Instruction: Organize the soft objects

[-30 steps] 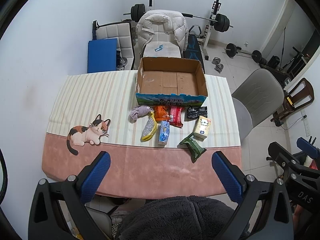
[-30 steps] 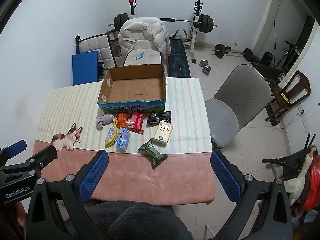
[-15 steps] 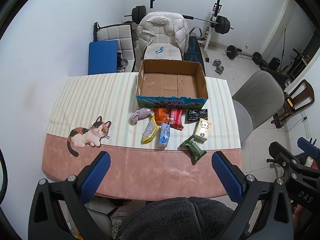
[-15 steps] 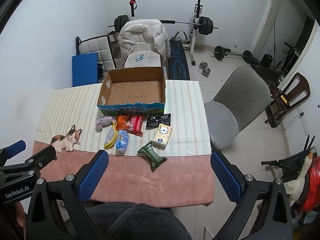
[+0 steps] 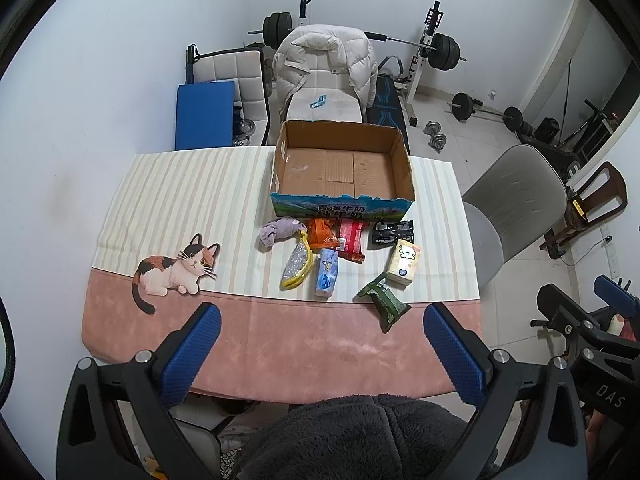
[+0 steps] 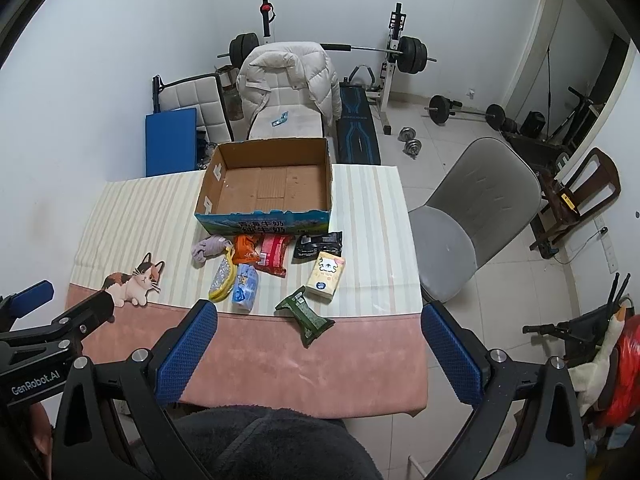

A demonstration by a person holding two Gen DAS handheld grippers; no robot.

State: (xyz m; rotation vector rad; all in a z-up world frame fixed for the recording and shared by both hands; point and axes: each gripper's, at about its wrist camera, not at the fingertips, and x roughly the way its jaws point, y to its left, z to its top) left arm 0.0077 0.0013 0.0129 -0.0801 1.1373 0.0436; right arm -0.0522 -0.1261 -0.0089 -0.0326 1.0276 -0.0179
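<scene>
An empty cardboard box (image 5: 343, 166) (image 6: 266, 186) stands at the table's far side. In front of it lie several soft items: a purple cloth (image 5: 278, 231) (image 6: 209, 248), an orange packet (image 5: 322, 233), a red packet (image 5: 352, 238), a black packet (image 5: 391, 232), a yellow pouch (image 5: 297, 266), a blue tissue pack (image 5: 327, 274), a cream tissue pack (image 5: 404, 262) (image 6: 326, 272) and a green packet (image 5: 384, 300) (image 6: 306, 312). My left gripper (image 5: 320, 350) and right gripper (image 6: 318, 354) are both open and empty, held high above the table's near edge.
A striped and pink cloth with a cat picture (image 5: 176, 272) covers the table (image 5: 280, 344). A grey chair (image 5: 508, 208) stands to the right. A chair with a white jacket (image 5: 326, 68) and gym weights (image 5: 442, 46) stand behind the table.
Both grippers have risen and pulled back slightly, so the table looks a little smaller and farther. Nothing on the table has moved.
</scene>
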